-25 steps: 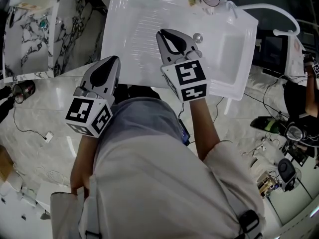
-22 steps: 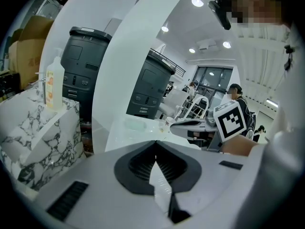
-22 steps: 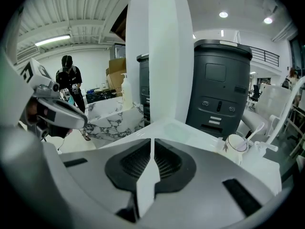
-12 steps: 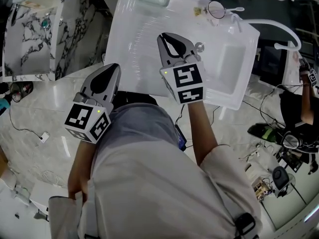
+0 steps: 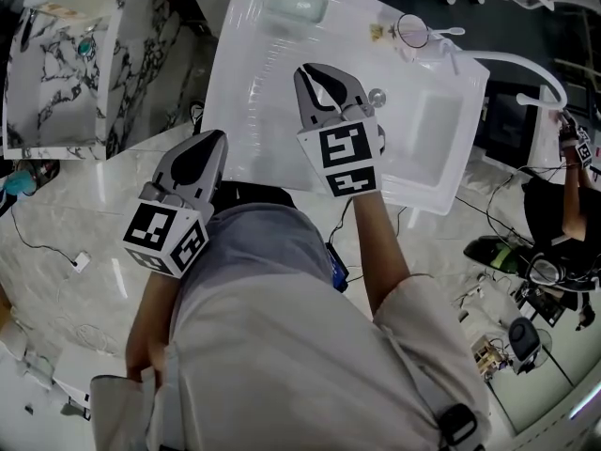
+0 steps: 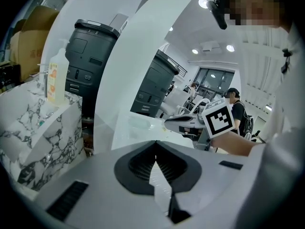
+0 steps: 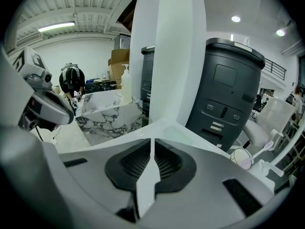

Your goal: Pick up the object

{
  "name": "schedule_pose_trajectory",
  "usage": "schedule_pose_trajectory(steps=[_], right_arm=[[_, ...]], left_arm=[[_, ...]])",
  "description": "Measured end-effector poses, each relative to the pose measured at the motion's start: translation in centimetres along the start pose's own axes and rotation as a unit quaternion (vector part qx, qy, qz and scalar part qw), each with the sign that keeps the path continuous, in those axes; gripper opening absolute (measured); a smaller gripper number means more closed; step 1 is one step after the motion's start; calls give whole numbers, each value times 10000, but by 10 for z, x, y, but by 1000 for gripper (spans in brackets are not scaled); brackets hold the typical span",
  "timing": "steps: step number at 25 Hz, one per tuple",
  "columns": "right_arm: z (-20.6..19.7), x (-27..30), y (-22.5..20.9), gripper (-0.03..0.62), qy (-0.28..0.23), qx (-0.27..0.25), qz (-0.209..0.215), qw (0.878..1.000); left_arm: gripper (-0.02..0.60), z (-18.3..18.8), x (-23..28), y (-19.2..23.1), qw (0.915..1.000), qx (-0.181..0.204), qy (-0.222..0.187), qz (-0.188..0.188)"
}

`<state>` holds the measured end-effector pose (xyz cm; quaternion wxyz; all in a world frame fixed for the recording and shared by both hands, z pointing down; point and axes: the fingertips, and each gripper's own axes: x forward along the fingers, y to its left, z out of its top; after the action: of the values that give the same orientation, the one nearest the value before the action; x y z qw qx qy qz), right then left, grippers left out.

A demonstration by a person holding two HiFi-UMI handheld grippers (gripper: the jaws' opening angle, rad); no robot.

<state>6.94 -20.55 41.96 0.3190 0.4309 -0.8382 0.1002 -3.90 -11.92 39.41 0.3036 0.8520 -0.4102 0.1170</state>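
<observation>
a white bench [image 5: 254, 120] fills the upper middle of the head view, tilted so its far end runs toward the top edge. a rectangular sink basin [image 5: 437, 125] is sunk into its right side, with a white curved faucet [image 5: 512, 56] arching beside it. left of the bench stands a marble-patterned box [image 5: 56, 73], well apart from both claws.

the right claw [image 5: 308, 70] hangs over the middle of the bench, clenched with its tips together and nothing between them. the left claw [image 5: 216, 136] sits lower, near the bench's near left corner, also clenched on nothing, its pads meeting at the tip.

the object to pick up, a pale green rounded block [image 5: 295, 5], possibly a bar of soap, lies at the far end of the bench, ahead of the right claw and apart from it. a small round mirror-like disc [image 5: 411, 30] rests near the far corner of the basin. a small metal knob [image 5: 377, 96] sits just to the right of the right claw, between it and the basin.
</observation>
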Motion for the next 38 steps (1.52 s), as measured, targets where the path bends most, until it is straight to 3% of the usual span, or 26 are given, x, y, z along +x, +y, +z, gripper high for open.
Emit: schedule_pose_trajectory(steps=[13,19,27,38], right_arm=[[6,25,3,14,253,-276,-76,9993],[7,34,-2,52,324,-235,-122,9991],[2,45,-6,72,471,-305,-157,9983],[-3,64,-20,84,654,-856,-342,9936]], left_arm=[[6,-8,-7,18,9998,-181,110,-44],[6,-11,-12,22,9999,-20,161,36],[6,-12,-19,31,9998,-120,133,86],[6,-13,-21,39,9994,-242,121,205]])
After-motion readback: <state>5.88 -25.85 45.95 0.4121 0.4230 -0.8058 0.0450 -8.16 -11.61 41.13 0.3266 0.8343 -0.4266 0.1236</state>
